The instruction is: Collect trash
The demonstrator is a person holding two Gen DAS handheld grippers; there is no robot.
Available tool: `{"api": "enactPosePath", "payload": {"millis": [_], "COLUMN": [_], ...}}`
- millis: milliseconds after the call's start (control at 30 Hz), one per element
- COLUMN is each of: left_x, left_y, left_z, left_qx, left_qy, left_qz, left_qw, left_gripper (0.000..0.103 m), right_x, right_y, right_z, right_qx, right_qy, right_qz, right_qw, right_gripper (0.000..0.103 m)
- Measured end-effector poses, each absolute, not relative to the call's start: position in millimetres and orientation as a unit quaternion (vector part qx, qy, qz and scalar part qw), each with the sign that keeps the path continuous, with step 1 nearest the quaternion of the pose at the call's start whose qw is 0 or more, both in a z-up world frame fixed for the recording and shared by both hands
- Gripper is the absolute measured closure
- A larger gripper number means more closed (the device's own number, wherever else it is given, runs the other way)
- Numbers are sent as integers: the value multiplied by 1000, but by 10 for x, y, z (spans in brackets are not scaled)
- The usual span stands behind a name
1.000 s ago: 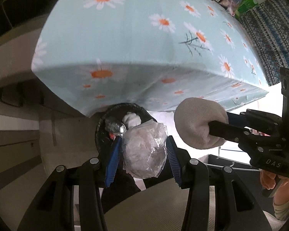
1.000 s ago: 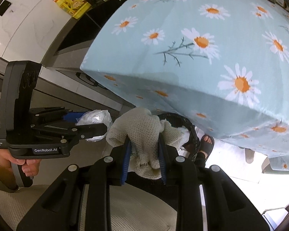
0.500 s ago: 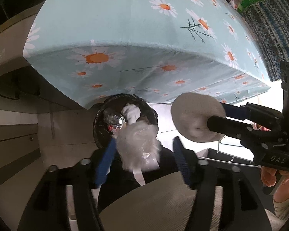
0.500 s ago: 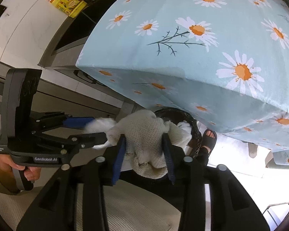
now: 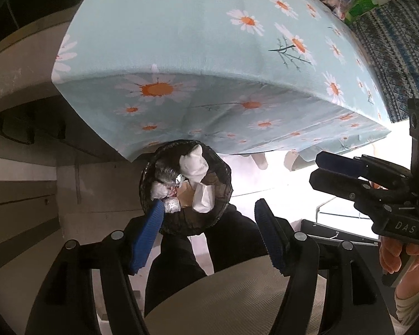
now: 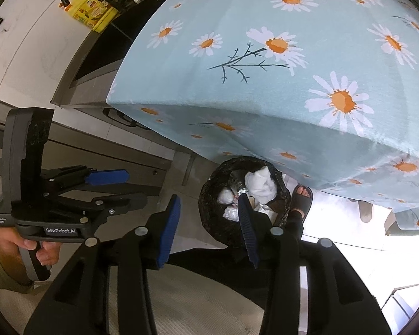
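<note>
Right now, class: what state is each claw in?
Left claw: open, holding nothing, above the trash bin.
Right claw: open, holding nothing.

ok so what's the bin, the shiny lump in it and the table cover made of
Bin: looks lined with a thin black plastic bag, going by its crinkled, faintly glossy wall. Shiny lump: probably crumpled metal foil, silvery with sharp glinting creases. Table cover: seemingly matte printed fabric, pale blue with daisies, draped softly over the edge.

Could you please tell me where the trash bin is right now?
In both wrist views the trash bin stands on the floor just below the near edge of the daisy tablecloth, beside the person's sandalled foot.
</note>
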State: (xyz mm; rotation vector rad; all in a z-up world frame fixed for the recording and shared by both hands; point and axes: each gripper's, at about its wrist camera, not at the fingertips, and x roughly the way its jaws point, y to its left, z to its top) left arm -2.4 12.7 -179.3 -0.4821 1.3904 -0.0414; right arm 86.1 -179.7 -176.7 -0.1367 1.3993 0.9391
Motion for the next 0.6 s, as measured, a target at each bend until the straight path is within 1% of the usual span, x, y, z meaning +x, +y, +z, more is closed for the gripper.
{"api": "enactPosePath", "payload": {"millis": [600], "left_x": [-123], "left_y": [70], "left_z": [-1186], "left_qx": [-193], "left_qy": [590], "left_qz": [-16], "left_qw": [784], "left_gripper": [37], "right_x": [733], "right_y": [-2079], "right_z": [-1208], "right_qx": [-36], "right_qy": [571], "right_qz": [409], "right_qw": [711], "right_gripper": [58]}}
